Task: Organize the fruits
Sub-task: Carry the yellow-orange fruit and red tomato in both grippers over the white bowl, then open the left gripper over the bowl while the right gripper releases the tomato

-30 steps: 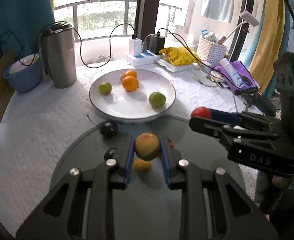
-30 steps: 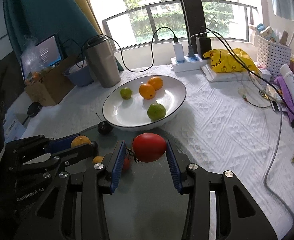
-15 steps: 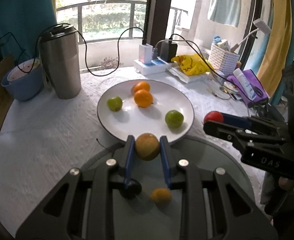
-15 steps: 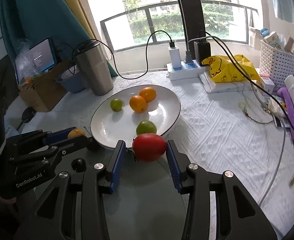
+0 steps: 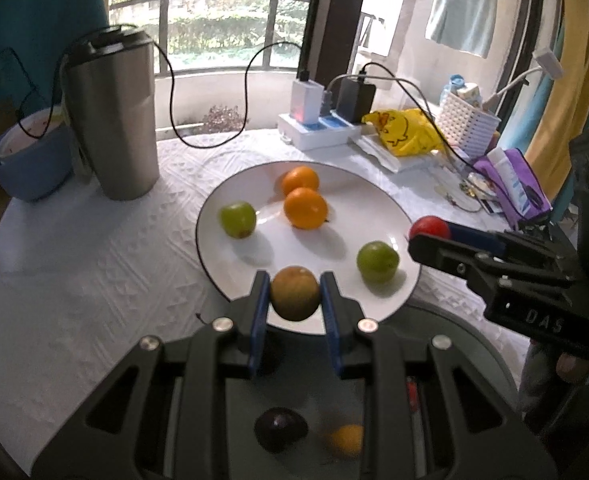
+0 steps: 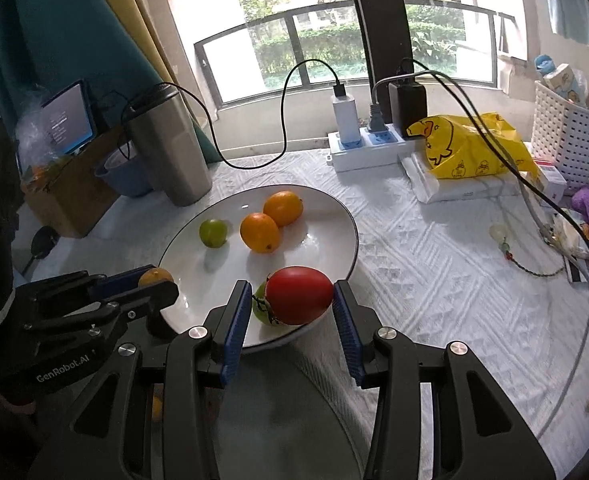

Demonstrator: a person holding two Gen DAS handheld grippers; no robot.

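Note:
My left gripper [image 5: 294, 294] is shut on a brownish-orange fruit [image 5: 294, 293] and holds it over the near rim of the white plate [image 5: 346, 196]. My right gripper [image 6: 292, 300] is shut on a red tomato [image 6: 299, 295] above the plate's near right rim [image 6: 330, 216]; it also shows in the left wrist view [image 5: 430, 229]. The plate holds two oranges [image 5: 305, 208] and two green fruits [image 5: 237, 220] [image 5: 377, 262]. A dark plum [image 5: 280, 429] and a small orange fruit [image 5: 344, 439] lie on the dark round tray [image 5: 478, 364] under my left gripper.
A steel tumbler [image 5: 112, 116] and a blue bowl [image 5: 22, 156] stand to the plate's left. A power strip with chargers and cables [image 5: 320, 130], a yellow bag [image 5: 404, 132], a white basket [image 5: 468, 124] and purple items [image 5: 514, 188] crowd the back right.
Both grippers have moved forward from over the dark tray to over the plate's near rim, each still holding its fruit. The plum and small orange fruit now lie behind the left fingertips.

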